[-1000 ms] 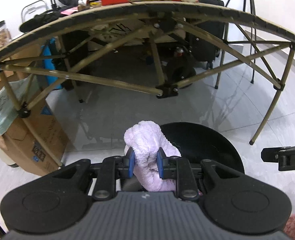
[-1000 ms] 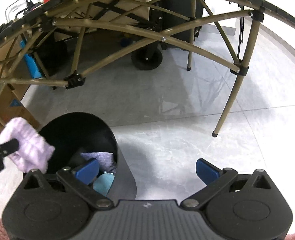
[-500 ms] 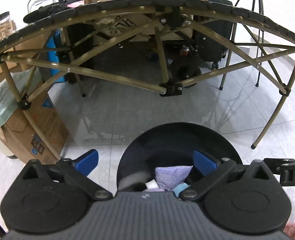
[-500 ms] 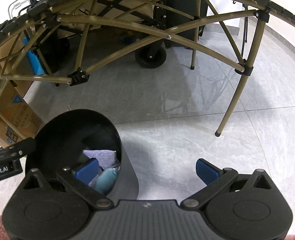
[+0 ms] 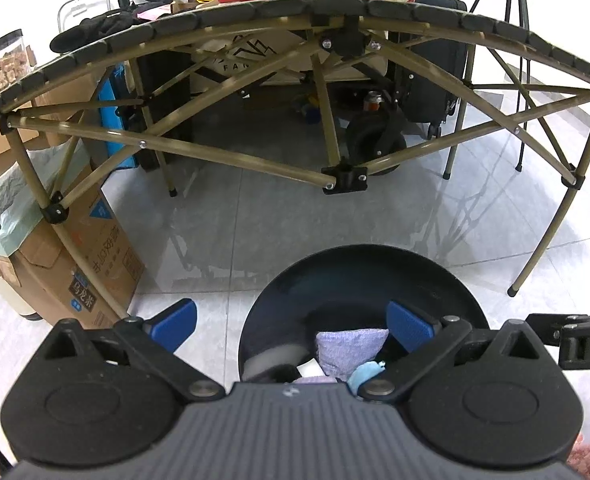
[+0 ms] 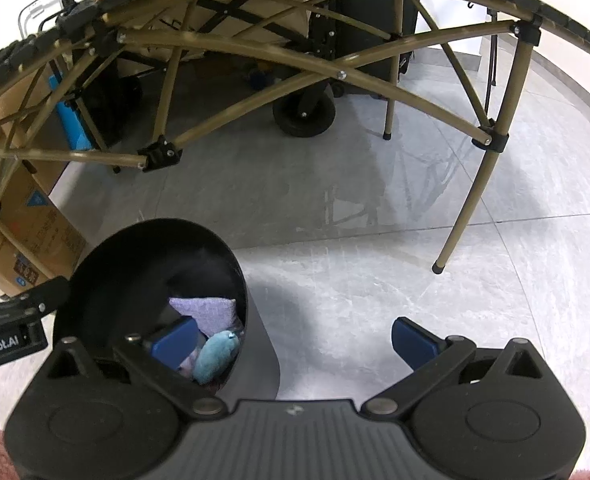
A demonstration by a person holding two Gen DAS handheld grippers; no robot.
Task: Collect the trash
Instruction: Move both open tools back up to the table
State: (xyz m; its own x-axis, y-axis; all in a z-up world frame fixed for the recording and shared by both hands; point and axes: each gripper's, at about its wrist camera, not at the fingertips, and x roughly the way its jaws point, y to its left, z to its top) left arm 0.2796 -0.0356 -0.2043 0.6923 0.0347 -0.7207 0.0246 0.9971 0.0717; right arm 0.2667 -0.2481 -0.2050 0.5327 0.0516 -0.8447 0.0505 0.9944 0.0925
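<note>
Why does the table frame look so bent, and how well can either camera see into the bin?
Left wrist view: fisheye bends the table frame; the floor shows soft glare and the frame's reflection; the bin interior is dark, the lilac pouch readable. Right wrist view: same curving, dark corners; the teal item is sharp; the bin casts a shadow to its right.

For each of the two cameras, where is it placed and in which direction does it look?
Left wrist: sits on the left gripper, looks down into the black bin; its open blue fingers show, and the right gripper's tip at the right edge.
Right wrist: sits on the right gripper, looks down at the floor beside the bin; open fingers show, the left gripper at the left edge.
Shared: bin, purple cloth, folding table.
</note>
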